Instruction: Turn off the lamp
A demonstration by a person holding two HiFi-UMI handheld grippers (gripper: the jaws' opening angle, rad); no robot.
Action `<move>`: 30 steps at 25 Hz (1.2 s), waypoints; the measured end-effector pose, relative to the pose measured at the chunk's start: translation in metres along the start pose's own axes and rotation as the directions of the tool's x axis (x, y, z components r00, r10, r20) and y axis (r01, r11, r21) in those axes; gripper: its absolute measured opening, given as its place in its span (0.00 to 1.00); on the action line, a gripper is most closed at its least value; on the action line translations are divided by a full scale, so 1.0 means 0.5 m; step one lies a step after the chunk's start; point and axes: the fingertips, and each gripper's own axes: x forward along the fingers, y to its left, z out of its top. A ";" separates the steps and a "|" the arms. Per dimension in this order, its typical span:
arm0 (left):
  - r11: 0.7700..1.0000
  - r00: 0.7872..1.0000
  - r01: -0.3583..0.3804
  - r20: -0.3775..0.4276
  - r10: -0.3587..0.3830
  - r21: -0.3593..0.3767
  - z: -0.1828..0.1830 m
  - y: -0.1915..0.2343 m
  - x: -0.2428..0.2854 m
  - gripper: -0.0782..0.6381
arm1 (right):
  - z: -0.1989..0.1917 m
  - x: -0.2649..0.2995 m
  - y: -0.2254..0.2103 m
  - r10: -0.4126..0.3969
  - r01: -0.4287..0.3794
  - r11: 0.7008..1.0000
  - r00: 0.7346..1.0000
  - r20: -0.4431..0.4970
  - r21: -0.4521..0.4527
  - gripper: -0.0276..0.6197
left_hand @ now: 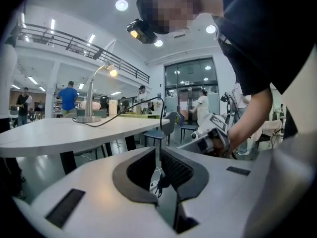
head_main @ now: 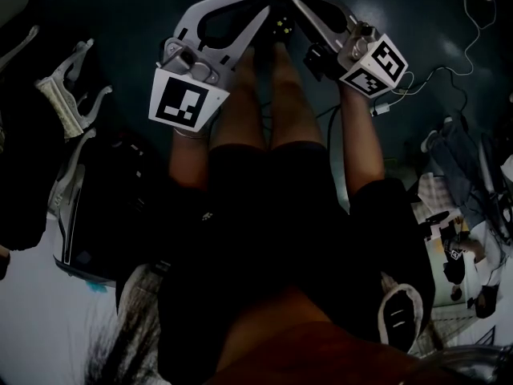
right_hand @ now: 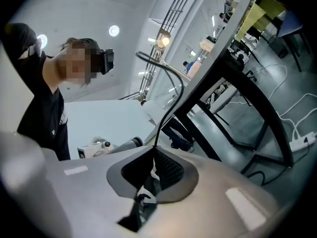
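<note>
Left gripper (left_hand: 158, 150), jaws pressed together and empty, sits beside table (left_hand: 59, 133). Head view shows only legs (head_main: 280, 103) and both claws; gripper views alone show lamp (left_hand: 91, 95), lit, on table top. Right gripper (right_hand: 154, 150) pinches black cable (right_hand: 167, 123) below table edge.

The pale grey left gripper (left_hand: 156, 153) and right gripper (right_hand: 152, 153) have smooth, matt plastic shells. Their jaws carry black, ribbed, rubbery pads (left_hand: 176, 170). The white oval counter (left_hand: 59, 133) is smooth with a soft sheen. The silver gooseneck lamp (left_hand: 91, 95) looks like brushed metal, and its thin black cable (right_hand: 167, 122) looks rubbery. The dark teal floor (head_main: 433, 22) is glossy.
</note>
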 end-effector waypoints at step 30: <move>0.864 0.892 0.441 -0.227 -0.391 0.243 -0.155 -0.149 0.094 0.26 | -0.001 -0.061 0.108 0.229 -0.215 0.967 0.968 -0.100 0.139 0.06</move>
